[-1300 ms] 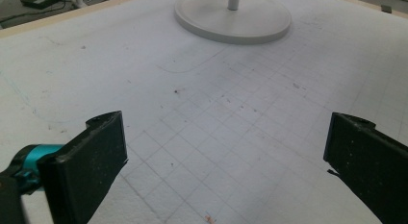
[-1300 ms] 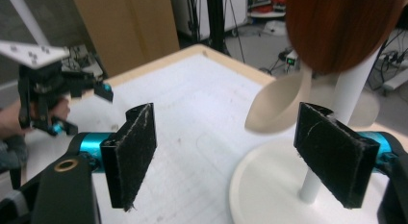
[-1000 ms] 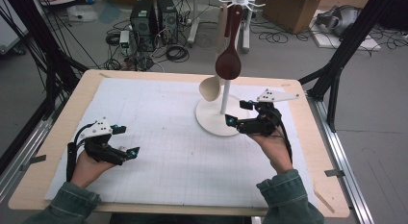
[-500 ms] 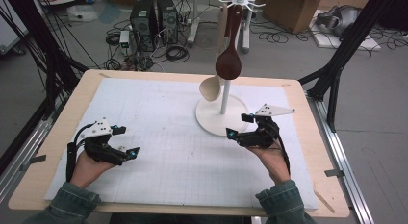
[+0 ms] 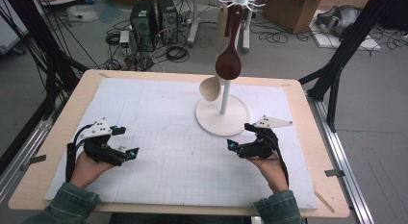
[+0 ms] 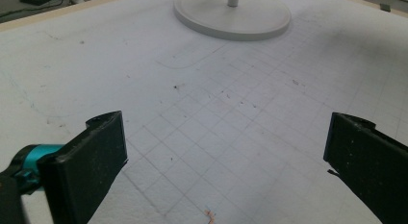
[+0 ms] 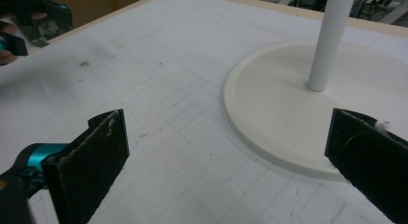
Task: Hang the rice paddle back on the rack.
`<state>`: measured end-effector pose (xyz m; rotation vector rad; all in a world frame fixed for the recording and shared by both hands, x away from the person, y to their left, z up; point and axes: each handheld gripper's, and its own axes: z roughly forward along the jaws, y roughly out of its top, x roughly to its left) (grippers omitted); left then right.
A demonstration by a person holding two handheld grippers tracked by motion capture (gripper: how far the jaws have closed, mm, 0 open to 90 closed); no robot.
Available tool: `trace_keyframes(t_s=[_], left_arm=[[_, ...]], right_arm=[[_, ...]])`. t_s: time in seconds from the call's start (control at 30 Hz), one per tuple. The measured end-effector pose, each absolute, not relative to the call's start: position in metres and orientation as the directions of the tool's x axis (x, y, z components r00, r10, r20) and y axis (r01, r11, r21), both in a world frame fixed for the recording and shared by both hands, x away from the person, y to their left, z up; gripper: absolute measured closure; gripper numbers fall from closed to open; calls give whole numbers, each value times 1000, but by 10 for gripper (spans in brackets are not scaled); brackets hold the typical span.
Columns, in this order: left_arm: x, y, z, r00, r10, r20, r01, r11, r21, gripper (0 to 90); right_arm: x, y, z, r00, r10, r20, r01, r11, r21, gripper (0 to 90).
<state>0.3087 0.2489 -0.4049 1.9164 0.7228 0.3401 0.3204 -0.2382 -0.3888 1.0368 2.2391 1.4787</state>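
A white utensil stand (image 5: 222, 117) with a round base stands right of centre on the mat. A dark brown spoon (image 5: 228, 64) and a pale wooden spoon (image 5: 210, 88) hang from its top. My right gripper (image 5: 239, 136) rests just in front of the base, open and empty; in the right gripper view (image 7: 226, 156) the base (image 7: 284, 108) and pole (image 7: 327, 41) lie ahead between the wide jaws. At the near left of the mat my left gripper (image 5: 127, 141) is open with nothing in it; the left gripper view (image 6: 226, 156) has bare grid mat and the stand base (image 6: 233, 17) far ahead.
A white gridded mat (image 5: 168, 118) covers the wooden table (image 5: 308, 137). The other hand's gripper (image 7: 29, 17) sits at the top left of the right gripper view. Behind the table, computers, cables and boxes stand on the floor (image 5: 159, 22).
My right gripper has drawn back from beside the stand base toward the near edge of the table. The left gripper has stayed put.
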Motion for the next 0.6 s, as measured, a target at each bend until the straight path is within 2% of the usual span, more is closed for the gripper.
trace_keyframes(t_s=[0.5, 0.6], left_arm=[[309, 251, -408, 780, 620, -85, 339, -305, 890, 18], [309, 252, -409, 784, 616, -82, 339, -312, 888, 17]], right_arm=[[293, -254, -409, -671, 725, 158, 403, 177, 898, 6], [290, -256, -414, -663, 731, 161, 425, 191, 885, 6]])
